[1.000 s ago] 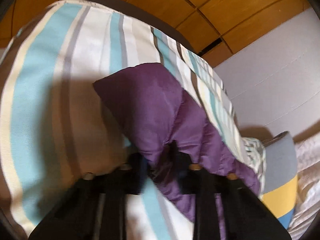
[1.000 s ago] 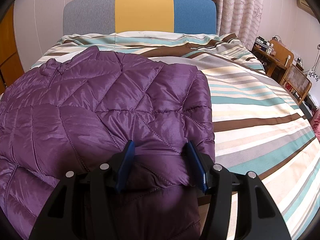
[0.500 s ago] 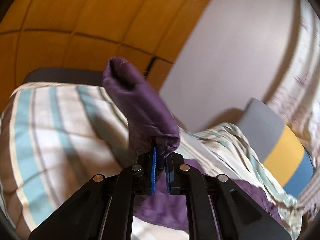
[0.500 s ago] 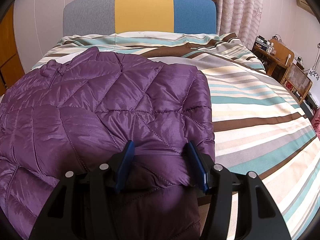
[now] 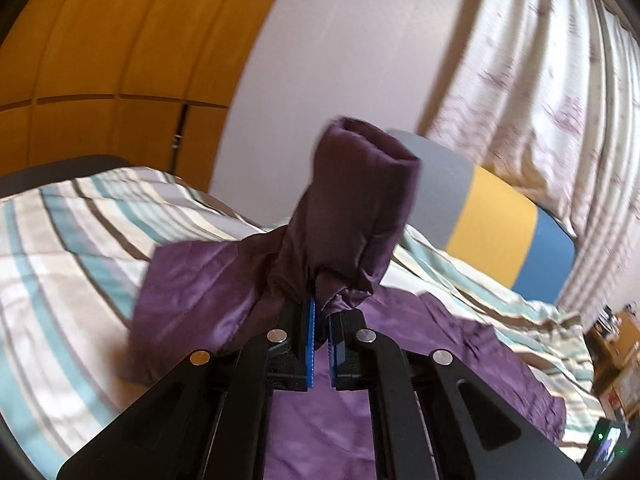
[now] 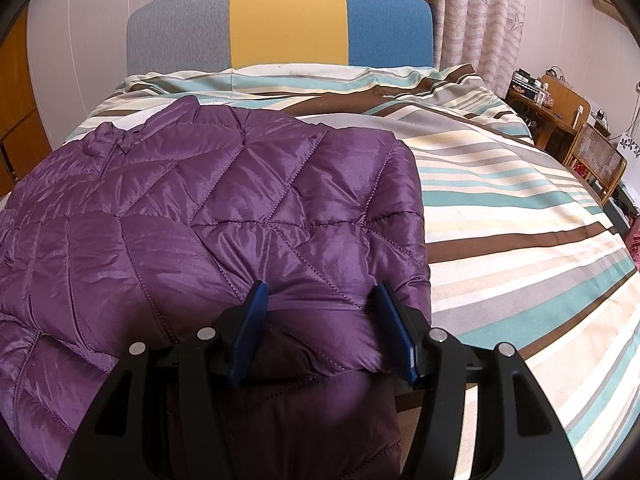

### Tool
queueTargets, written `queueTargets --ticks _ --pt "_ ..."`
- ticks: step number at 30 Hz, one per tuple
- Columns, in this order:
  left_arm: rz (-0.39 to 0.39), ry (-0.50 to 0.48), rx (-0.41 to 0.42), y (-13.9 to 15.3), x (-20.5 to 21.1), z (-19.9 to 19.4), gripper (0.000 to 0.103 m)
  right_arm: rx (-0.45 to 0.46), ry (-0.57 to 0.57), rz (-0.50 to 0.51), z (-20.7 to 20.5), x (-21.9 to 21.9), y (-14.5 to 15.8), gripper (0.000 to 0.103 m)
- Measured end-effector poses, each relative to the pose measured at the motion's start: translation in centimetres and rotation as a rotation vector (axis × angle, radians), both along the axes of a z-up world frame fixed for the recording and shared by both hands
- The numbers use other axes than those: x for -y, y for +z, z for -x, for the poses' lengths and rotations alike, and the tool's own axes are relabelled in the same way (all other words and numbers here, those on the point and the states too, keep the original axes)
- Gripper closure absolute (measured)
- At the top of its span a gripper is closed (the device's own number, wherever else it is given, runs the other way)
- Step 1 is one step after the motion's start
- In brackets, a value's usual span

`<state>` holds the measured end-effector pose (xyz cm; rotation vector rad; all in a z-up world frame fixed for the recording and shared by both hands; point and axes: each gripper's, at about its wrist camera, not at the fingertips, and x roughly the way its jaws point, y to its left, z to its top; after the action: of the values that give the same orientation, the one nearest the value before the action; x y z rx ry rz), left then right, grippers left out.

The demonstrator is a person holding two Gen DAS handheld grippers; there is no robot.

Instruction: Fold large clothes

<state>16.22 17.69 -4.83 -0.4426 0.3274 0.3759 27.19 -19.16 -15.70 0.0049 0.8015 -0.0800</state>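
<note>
the left claw [image 5: 320,322] has its blue pads pressed together on a bunched fold of the purple jacket's sleeve [image 5: 356,208], which stands up in front of the camera with its open cuff at the top and hides part of the headboard [image 5: 492,224] behind it. below and beyond it the rest of the purple jacket [image 5: 460,352] spreads flat on the striped bed [image 5: 68,232]. a wooden wardrobe [image 5: 104,60], a pale wall and a patterned curtain [image 5: 540,92] close the view; this view is a little blurred.

the right claw [image 6: 320,328] points down at the jacket [image 6: 200,216] with its jaws spread partway, a puffy quilted fold bulging between the blue pads; whether they press it cannot be told. the jacket lies across the left half of the bed [image 6: 520,216], its collar toward the grey, yellow and blue headboard [image 6: 286,20]. a wooden desk and chair [image 6: 576,136] stand off the far right side, well clear.
</note>
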Motion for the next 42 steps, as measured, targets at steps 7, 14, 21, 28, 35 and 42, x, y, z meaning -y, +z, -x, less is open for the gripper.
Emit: queueTargets --ticks 7,14,21,28,35,42 --pt "-0.043 -0.126 -0.019 -0.4 6.0 -2.1 0.098 0.001 0.005 -0.010 0.0 0.1 0.0 0.045" --pt "-0.079 -0.266 -0.045 -0.9 11.7 -4.4 0.098 0.001 0.005 -0.011 0.0 0.2 0.0 0.044" --pt "-0.116 -0.400 -0.110 -2.3 17.0 -6.8 0.098 0.001 0.006 -0.012 0.0 0.1 0.0 0.044" --pt "-0.118 -0.491 -0.222 -5.2 20.4 -9.1 0.098 0.001 0.006 -0.014 0.0 0.1 0.0 0.044" --pt "-0.085 -0.561 -0.272 -5.9 20.7 -8.5 0.016 0.001 0.008 -0.017 -0.1 0.0 0.0 0.043" --pt "0.009 -0.607 -0.232 -5.3 19.1 -5.2 0.007 0.001 0.009 -0.018 -0.1 0.0 0.0 0.043"
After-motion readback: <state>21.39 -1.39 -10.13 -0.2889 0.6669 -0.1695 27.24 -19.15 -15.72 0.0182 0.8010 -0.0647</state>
